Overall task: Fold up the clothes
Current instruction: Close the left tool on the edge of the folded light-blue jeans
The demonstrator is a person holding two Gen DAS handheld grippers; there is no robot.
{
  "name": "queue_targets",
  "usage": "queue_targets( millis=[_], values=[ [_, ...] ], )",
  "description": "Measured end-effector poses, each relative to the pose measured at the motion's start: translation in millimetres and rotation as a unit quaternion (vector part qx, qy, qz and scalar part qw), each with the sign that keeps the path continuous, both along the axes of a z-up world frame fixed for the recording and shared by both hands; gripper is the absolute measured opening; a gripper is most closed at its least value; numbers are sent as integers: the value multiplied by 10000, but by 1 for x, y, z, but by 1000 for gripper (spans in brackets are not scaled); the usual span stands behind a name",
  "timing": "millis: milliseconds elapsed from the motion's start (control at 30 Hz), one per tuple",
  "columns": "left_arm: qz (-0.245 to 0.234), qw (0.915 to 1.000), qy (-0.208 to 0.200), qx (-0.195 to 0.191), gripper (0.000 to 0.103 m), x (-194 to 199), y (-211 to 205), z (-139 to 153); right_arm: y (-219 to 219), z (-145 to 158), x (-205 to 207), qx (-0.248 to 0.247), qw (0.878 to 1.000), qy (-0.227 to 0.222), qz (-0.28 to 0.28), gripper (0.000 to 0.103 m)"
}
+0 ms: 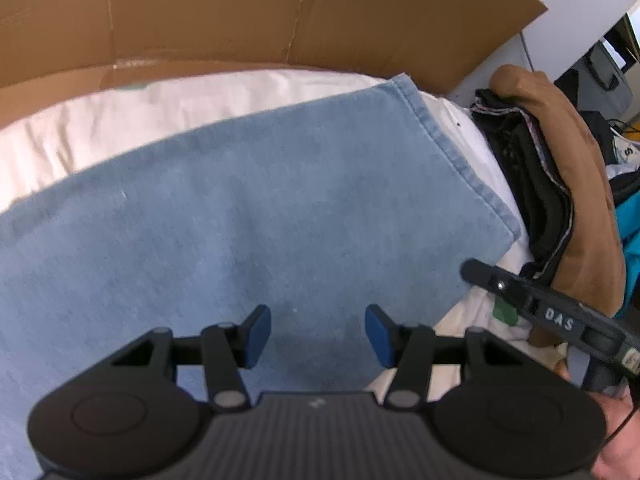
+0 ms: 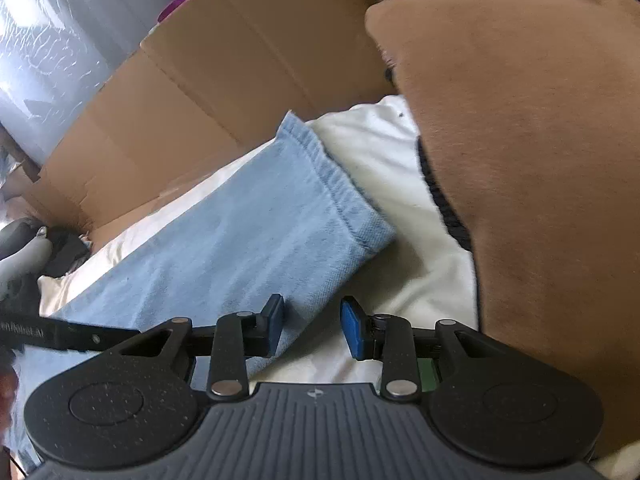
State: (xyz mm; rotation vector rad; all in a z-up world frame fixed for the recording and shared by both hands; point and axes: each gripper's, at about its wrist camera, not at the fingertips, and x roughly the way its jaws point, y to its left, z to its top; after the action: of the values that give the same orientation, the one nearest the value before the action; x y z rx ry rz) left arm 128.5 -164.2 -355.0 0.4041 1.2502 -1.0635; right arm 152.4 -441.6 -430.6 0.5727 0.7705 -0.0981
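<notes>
Cardboard sheet stands behind a white padded surface, maybe a bench cover, hard to tell. Folded light-blue towel, soft terry with a stitched hem, lies flat on it. Beside it a brown garment is draped over dark folded clothes. Left gripper fingers half open above the towel, nothing held. Right gripper fingers part open at the towel's edge, gripping nothing.
</notes>
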Motion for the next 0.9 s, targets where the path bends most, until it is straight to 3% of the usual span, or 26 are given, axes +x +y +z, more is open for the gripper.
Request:
queue_targets(
  millis=[67, 200, 267, 333, 400, 600, 800, 900],
  values=[
    [-81, 10000, -9, -49, 56, -4, 1, -3, 0, 4, 3, 39, 9999, -85, 61, 23],
    [-316, 9994, -58, -137, 58, -13, -3, -8, -5, 13, 9, 235, 9994, -213, 154, 7],
    [-406, 9989, -98, -195, 67, -18, -5, -11, -9, 17, 15, 270, 9993, -211, 162, 6],
    [-533, 9982, -133, -246, 71, -24, -7, -12, -13, 21, 19, 371, 9989, -252, 125, 6],
    [-722, 9968, -184, -298, 71, -30, -10, -12, -16, 25, 22, 433, 9986, -294, 74, 5],
    [-1236, 9877, -883, -365, 73, -51, -13, -13, -19, 34, 26, 446, 9982, -401, -64, 3],
    [-1486, 9777, -1476, -137, 67, -63, -9, -23, -17, 29, 29, 360, 9988, -321, -97, 3],
    [-1577, 9732, -1664, -166, 53, -65, -6, -22, -19, 28, 26, 356, 9988, -307, -120, 3]
  ],
)
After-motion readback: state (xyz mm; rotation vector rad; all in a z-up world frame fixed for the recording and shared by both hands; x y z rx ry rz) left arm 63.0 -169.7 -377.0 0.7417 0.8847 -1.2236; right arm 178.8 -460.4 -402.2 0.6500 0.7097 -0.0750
